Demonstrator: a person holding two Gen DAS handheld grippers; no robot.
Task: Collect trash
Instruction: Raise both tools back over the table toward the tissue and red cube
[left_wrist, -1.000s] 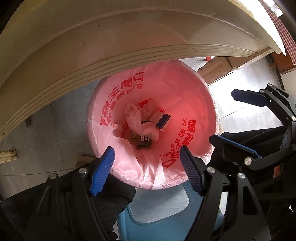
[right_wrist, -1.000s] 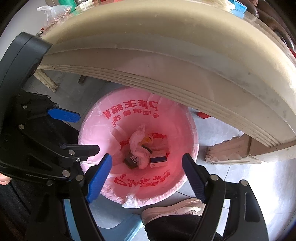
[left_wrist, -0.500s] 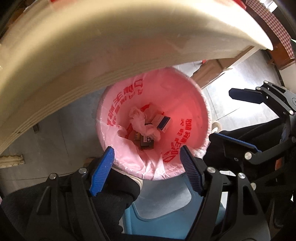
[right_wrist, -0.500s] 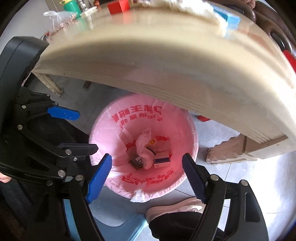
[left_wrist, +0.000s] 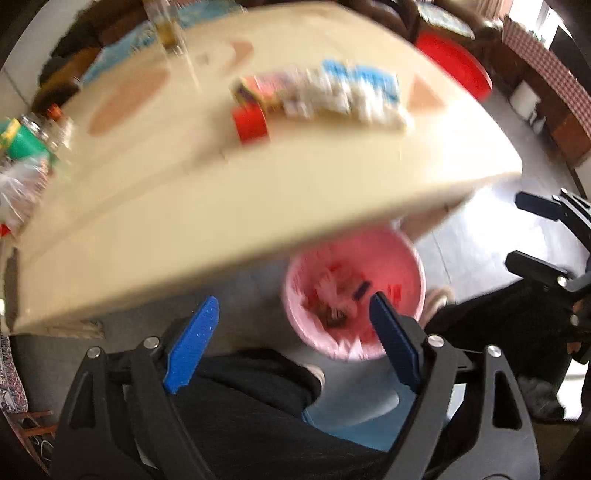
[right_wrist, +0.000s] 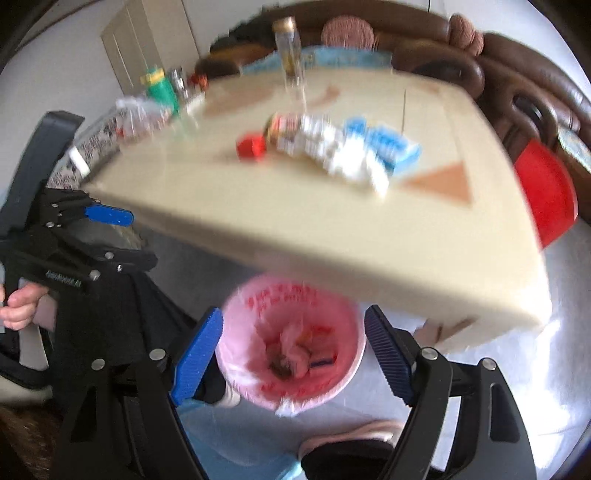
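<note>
Ribbed blue tongs (left_wrist: 291, 347) gape above pink bin (left_wrist: 410, 266).

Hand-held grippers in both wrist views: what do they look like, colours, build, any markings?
Both match. The left hand-held gripper and the right hand-held gripper have black angular frames with silver pivot screws and ridged blue finger pads. The right view shows faint white lettering, unreadable, on the left unit's body, gripped by a bare hand. No cables visible.
</note>
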